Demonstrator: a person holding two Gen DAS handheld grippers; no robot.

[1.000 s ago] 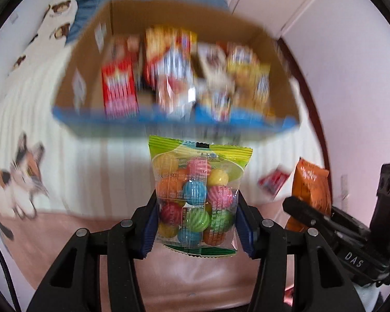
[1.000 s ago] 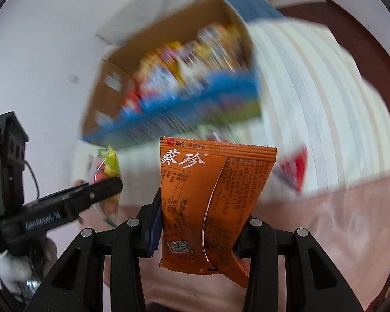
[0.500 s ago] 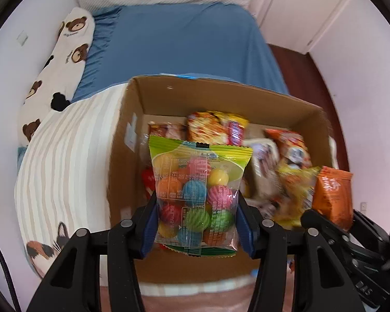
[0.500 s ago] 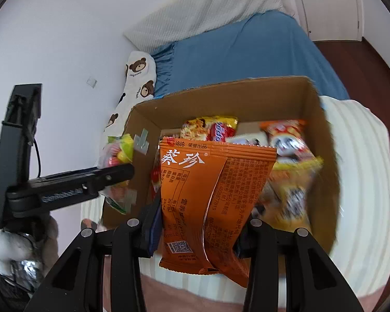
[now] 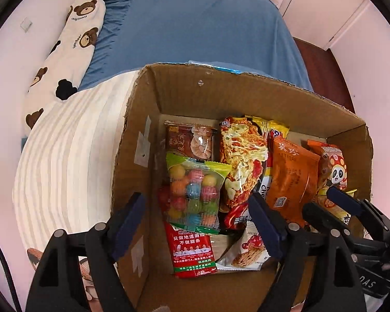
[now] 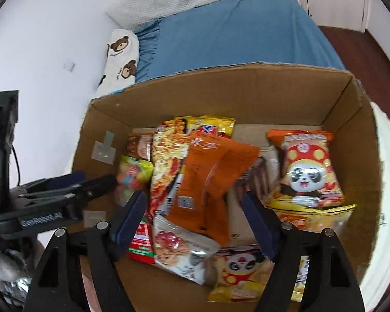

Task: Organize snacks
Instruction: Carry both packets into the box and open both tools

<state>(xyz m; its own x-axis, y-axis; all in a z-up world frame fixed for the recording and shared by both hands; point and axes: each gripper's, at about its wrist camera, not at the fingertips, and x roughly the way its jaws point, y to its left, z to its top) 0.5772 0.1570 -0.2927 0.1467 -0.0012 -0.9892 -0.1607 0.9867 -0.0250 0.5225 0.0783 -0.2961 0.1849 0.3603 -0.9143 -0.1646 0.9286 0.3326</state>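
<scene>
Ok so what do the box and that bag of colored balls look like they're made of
The box looks like plain brown corrugated cardboard, matte, with ragged torn top edges and tape patches on its wall. The bag of colored balls seems to be thin glossy plastic film: its front is clear enough to show the balls, with printed green ends and glare on its surface.

Left wrist view: above the cardboard box (image 5: 247, 96), close, tilted down into it; left wall at 9 o'clock.
Right wrist view: same, close above; left tool (image 6: 72, 182) at 9 o'clock.
Shared: box interior, orange packet (image 5: 291, 179) (image 6: 210, 171), blue bed (image 5: 195, 26) at 12 o'clock.
</scene>
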